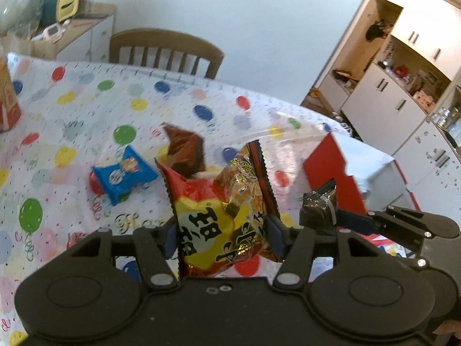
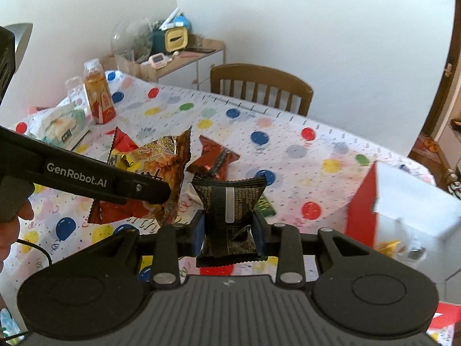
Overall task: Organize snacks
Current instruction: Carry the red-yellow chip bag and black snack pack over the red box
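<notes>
Task approx. midway: left gripper (image 1: 222, 230) clamped on red-yellow snack bag (image 1: 219, 210), right gripper (image 2: 229, 232) clamped on black snack packet (image 2: 229, 201), both above desk (image 1: 86, 92) nr red-white box (image 2: 403, 210); blue packet (image 1: 124, 173) & brown packet (image 2: 214, 158) remain loose on desk.

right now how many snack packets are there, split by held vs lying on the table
held in grippers: 2 (red-yellow snack bag, black packet)
lying on table: 2 (blue packet, brown packet)
total: 4
</notes>
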{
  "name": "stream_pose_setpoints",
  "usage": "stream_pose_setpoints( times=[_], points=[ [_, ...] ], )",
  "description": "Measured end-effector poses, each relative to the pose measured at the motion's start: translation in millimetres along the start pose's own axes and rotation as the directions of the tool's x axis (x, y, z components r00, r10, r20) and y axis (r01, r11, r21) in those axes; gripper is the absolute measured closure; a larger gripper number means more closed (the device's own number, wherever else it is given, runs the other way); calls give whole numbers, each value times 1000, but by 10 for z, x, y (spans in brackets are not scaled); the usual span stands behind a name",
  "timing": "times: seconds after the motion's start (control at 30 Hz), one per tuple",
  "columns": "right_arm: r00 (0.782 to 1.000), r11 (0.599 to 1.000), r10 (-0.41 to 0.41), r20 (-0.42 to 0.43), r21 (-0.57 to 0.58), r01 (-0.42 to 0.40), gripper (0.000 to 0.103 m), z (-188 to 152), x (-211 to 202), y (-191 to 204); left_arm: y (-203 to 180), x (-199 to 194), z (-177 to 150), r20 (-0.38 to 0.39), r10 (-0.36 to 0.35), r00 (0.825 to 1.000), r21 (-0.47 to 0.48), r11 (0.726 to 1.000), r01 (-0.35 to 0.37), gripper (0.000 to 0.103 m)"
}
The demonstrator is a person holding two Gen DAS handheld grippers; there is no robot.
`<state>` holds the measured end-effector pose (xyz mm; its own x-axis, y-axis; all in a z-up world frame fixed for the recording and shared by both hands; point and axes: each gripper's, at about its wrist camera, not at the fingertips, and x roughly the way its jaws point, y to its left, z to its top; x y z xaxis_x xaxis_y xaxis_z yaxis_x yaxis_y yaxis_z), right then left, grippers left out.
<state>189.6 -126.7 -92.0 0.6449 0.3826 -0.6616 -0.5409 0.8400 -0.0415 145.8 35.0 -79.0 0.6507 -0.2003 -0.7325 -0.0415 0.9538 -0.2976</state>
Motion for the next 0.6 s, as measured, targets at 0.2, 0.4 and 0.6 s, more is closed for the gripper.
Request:
stream_pose_setpoints(
  times=[0.2, 0.4, 0.6],
  points=[
    [999, 999, -42, 32, 34, 41, 70, -37, -314, -269, -342, -119, 63, 22, -45, 999, 60, 997, 44, 44],
    [994, 994, -97, 43, 63, 94, 70, -146, -521, -623, -793, -80, 93, 15, -81, 997, 135, 988, 78, 44],
    [988, 983, -147, 36, 119, 142, 70, -281, -650, -1062, -1243, 77, 117, -7, -110, 994, 192, 975, 109, 44]
  ],
)
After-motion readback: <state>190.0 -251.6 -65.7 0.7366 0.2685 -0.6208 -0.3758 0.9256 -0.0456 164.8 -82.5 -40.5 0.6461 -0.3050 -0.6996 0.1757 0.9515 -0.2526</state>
